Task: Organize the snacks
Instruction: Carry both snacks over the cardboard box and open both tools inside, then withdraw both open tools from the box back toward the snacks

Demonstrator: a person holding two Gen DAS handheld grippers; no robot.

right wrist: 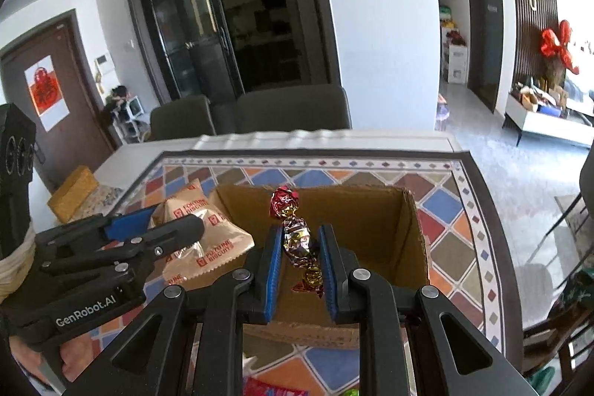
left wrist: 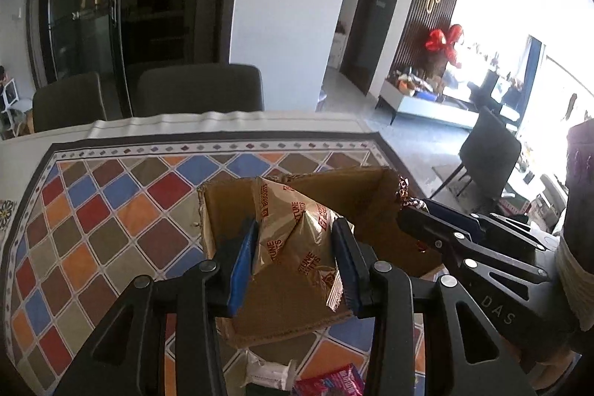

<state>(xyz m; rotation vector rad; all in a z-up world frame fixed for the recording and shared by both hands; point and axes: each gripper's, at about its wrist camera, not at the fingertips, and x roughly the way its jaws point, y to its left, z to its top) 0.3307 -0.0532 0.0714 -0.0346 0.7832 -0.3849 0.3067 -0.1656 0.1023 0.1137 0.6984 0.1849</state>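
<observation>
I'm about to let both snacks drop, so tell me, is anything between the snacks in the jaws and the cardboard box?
Nothing visible blocks either. The left gripper holds the biscuit packet over the open cardboard box, and the right gripper holds the string of foil candies above the same opening. The box has no lid or flaps across its top.

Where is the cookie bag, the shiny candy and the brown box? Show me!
cookie bag [left wrist: 293, 240], left wrist view, middle of its crinkled wrapper.
shiny candy [right wrist: 297, 236], right wrist view, the foil piece between the blue pads.
brown box [right wrist: 371, 210], right wrist view, inside back wall.
</observation>
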